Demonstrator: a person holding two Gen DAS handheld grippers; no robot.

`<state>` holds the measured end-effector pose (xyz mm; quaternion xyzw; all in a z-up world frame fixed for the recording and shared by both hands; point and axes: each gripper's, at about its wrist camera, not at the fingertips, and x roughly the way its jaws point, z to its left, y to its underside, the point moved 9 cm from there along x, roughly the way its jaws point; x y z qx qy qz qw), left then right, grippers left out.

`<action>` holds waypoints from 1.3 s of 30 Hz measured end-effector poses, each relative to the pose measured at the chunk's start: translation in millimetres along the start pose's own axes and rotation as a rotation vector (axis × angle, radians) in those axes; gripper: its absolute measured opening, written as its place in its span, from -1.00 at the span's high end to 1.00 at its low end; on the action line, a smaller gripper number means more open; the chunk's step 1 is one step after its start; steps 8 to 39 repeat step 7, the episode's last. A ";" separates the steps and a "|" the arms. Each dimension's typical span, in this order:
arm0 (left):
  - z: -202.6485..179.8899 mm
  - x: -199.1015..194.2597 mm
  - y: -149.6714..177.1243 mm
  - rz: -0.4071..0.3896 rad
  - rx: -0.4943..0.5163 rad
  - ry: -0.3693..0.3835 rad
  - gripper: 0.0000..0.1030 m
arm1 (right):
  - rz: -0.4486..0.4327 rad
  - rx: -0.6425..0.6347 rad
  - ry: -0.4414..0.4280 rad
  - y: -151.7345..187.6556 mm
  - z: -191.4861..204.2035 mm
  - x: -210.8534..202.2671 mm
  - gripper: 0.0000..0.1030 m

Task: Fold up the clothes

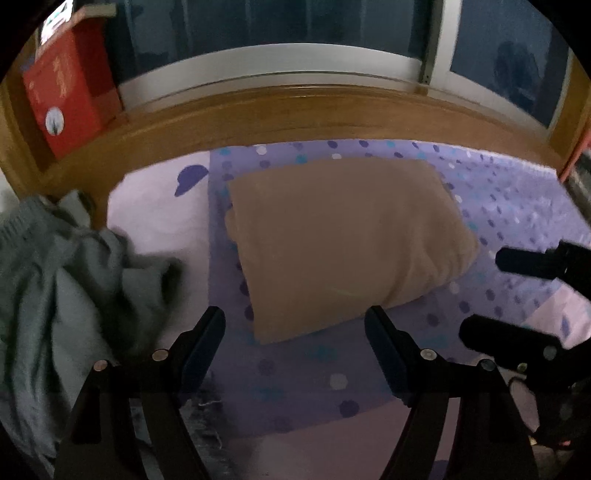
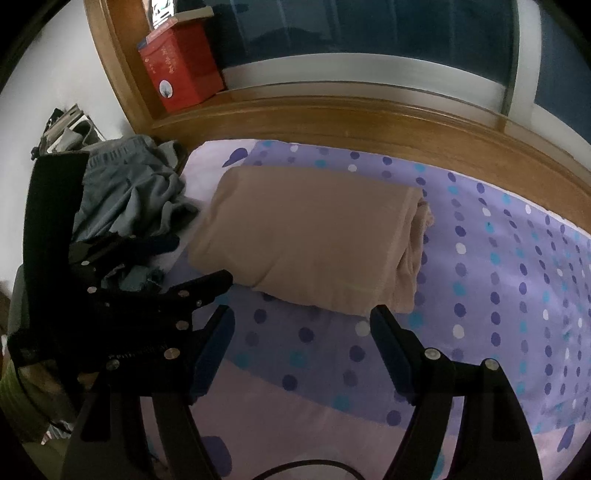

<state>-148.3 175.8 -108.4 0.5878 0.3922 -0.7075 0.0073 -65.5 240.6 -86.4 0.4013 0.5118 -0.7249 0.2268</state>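
A tan garment (image 1: 343,243) (image 2: 310,240) lies folded into a thick rectangle on the purple dotted bedsheet (image 1: 517,206) (image 2: 517,258). My left gripper (image 1: 295,325) hovers just in front of its near edge, open, nothing between its fingers. My right gripper (image 2: 303,325) stands open too, short of the garment's near right corner, holding nothing. In the left wrist view the right gripper (image 1: 487,295) comes in from the right edge. The left gripper (image 2: 199,262) shows at the left of the right wrist view. A crumpled grey-blue garment (image 1: 62,280) (image 2: 129,192) lies in a heap to the left.
A wooden bed frame (image 1: 295,110) (image 2: 332,118) runs along the far side under a window (image 1: 258,29). A red box (image 1: 62,96) (image 2: 181,70) stands on the ledge at the far left. A dark cable (image 2: 306,467) loops at the bottom edge.
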 end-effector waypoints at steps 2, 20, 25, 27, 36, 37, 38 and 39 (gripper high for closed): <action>-0.3 -0.8 -0.2 -0.001 0.002 -0.005 -0.54 | 0.000 0.003 0.001 -0.1 -0.5 0.1 -0.49; -1.4 -3.9 0.9 0.000 -0.015 0.007 -0.54 | 0.000 0.012 0.002 -0.5 -1.2 0.3 -0.49; -1.4 -3.9 0.9 0.000 -0.015 0.007 -0.54 | 0.000 0.012 0.002 -0.5 -1.2 0.3 -0.49; -1.4 -3.9 0.9 0.000 -0.015 0.007 -0.54 | 0.000 0.012 0.002 -0.5 -1.2 0.3 -0.49; -1.4 -3.9 0.9 0.000 -0.015 0.007 -0.54 | 0.000 0.012 0.002 -0.5 -1.2 0.3 -0.49; -1.4 -3.9 0.9 0.000 -0.015 0.007 -0.54 | 0.000 0.012 0.002 -0.5 -1.2 0.3 -0.49; -1.4 -3.9 0.9 0.000 -0.015 0.007 -0.54 | 0.000 0.012 0.002 -0.5 -1.2 0.3 -0.49; -1.4 -3.9 0.9 0.000 -0.015 0.007 -0.54 | 0.000 0.012 0.002 -0.5 -1.2 0.3 -0.49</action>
